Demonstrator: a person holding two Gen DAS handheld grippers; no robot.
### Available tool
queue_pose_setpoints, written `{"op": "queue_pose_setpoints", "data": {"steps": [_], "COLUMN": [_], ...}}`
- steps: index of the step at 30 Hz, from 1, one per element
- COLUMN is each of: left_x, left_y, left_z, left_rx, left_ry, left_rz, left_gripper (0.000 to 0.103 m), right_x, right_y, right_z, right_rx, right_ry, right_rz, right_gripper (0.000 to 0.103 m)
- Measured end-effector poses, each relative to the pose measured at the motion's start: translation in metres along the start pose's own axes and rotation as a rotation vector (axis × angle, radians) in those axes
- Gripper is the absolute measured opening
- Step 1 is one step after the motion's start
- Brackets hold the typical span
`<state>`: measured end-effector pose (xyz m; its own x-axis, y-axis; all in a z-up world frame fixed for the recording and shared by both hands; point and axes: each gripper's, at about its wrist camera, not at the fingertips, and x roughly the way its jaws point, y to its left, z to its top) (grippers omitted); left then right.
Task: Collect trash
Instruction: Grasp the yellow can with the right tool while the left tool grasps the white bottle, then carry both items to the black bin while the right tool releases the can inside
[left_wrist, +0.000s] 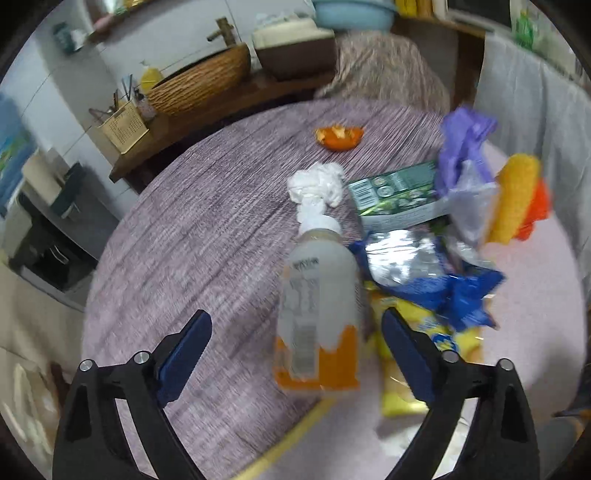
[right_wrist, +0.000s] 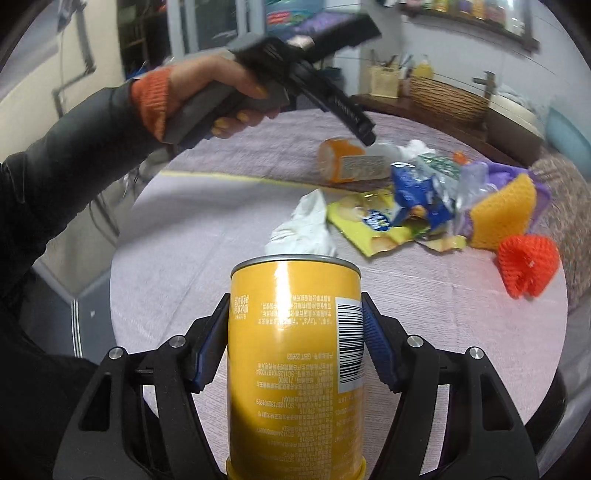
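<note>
Right hand-held gripper (right_wrist: 295, 343) clamps the yellow can (right_wrist: 295, 354); left hand-held gripper (left_wrist: 295, 334), wide open, could knock the lying bottle (left_wrist: 319, 317) rolling.

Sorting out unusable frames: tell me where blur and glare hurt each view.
Left wrist view: motion smears the bottle and wrappers, while the open left claw stays sharp. Right wrist view: a glare streak runs down the yellow can; the far trash looks soft.

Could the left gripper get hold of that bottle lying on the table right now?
Probably yes: the left gripper is open, and the bottle lies between its fingers with nothing on top, only wrappers alongside.
</note>
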<state>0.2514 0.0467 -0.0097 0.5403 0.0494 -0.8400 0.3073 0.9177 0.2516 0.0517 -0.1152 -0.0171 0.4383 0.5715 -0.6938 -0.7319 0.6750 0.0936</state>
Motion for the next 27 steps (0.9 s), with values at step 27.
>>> {"op": "queue_pose_setpoints", "data": {"steps": [27], "left_x": [-0.079], "left_y": [0.02], "left_z": [-0.055], "left_rx": [-0.232], "left_ry": [-0.285], "left_rz": [0.028], "left_gripper": [0.061], "right_x": [-0.076], "right_y": [-0.121], "right_z": [-0.053], "right_rx": [0.503], "right_ry": [-0.417], "right_rz": [-0.065], "right_gripper": [0.067]}}
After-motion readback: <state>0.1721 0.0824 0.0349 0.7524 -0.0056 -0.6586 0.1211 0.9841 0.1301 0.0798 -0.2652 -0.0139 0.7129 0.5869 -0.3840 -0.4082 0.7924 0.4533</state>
